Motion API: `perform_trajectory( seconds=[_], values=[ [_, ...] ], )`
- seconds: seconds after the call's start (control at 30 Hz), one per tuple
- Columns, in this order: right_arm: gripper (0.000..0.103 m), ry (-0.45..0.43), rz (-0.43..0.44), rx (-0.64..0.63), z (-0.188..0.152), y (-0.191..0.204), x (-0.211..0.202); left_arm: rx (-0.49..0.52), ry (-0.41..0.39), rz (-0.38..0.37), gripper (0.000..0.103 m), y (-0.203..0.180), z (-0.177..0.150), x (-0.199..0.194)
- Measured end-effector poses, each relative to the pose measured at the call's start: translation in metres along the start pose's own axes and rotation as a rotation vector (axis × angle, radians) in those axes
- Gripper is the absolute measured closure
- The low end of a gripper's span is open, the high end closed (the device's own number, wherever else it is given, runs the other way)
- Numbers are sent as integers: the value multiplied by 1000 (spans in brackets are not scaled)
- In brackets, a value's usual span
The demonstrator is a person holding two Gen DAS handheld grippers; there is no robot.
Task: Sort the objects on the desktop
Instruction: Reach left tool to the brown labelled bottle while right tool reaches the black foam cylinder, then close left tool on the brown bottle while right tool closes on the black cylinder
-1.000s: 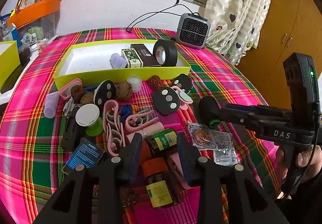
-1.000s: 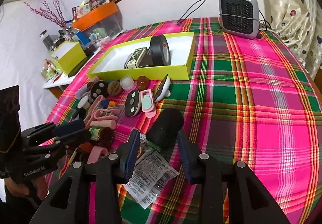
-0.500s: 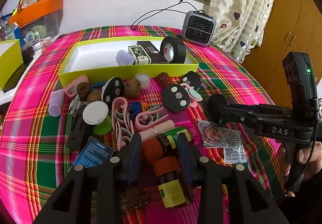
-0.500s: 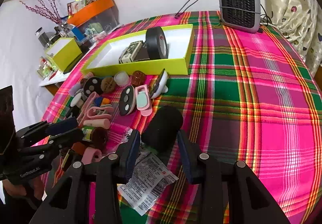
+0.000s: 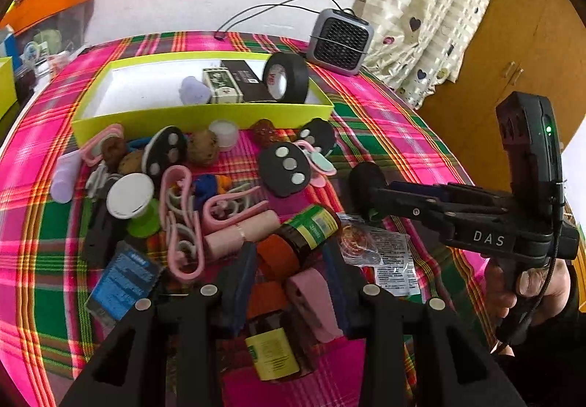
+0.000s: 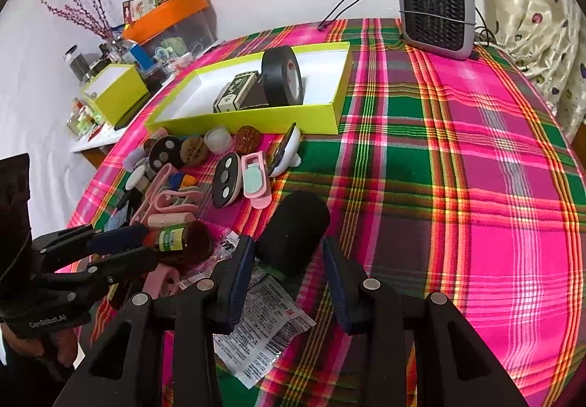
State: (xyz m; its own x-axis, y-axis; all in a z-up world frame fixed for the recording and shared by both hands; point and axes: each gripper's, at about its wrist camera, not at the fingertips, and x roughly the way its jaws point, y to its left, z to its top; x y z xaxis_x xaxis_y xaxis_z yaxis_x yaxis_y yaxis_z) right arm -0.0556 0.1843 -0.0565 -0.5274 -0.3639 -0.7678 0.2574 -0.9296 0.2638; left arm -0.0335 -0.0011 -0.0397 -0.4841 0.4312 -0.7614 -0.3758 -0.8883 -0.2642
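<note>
On a pink-and-green plaid tablecloth (image 6: pixel 457 158), the right gripper (image 6: pixel 287 260) is clamped on a black cylinder (image 6: pixel 293 231) lying on its side, its pads pressed against both flanks just above a crinkled clear packet (image 6: pixel 263 337). The left gripper (image 5: pixel 289 282) has its jaws around a brown bottle with an orange cap and a green label (image 5: pixel 296 238) at the near edge of the clutter, though whether the pads actually press on it cannot be told. Beyond the pile of clips, remotes and walnuts, the yellow-green tray (image 5: pixel 205 114) holds a roll of black tape (image 5: pixel 285 77), a small green-and-white box (image 5: pixel 221 85) and a flat black box (image 5: pixel 243 77).
</note>
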Motion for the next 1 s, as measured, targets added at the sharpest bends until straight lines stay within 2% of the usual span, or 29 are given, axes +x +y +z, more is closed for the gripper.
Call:
perform_trajectory(
  seconds=[0.47, 0.6, 0.9, 1.0],
  values=[
    [63, -2, -10, 13, 1, -8, -5, 165, 36, 20, 65, -19, 16, 28],
    [63, 3, -10, 17, 4, -6, -1, 213, 14, 26, 65, -26, 18, 24],
    [63, 11, -13, -11, 5, -9, -3, 231, 5, 18, 65, -27, 29, 28],
    [63, 10, -16, -11, 5, -11, -4, 257, 25, 1, 65, -33, 32, 38]
  ],
)
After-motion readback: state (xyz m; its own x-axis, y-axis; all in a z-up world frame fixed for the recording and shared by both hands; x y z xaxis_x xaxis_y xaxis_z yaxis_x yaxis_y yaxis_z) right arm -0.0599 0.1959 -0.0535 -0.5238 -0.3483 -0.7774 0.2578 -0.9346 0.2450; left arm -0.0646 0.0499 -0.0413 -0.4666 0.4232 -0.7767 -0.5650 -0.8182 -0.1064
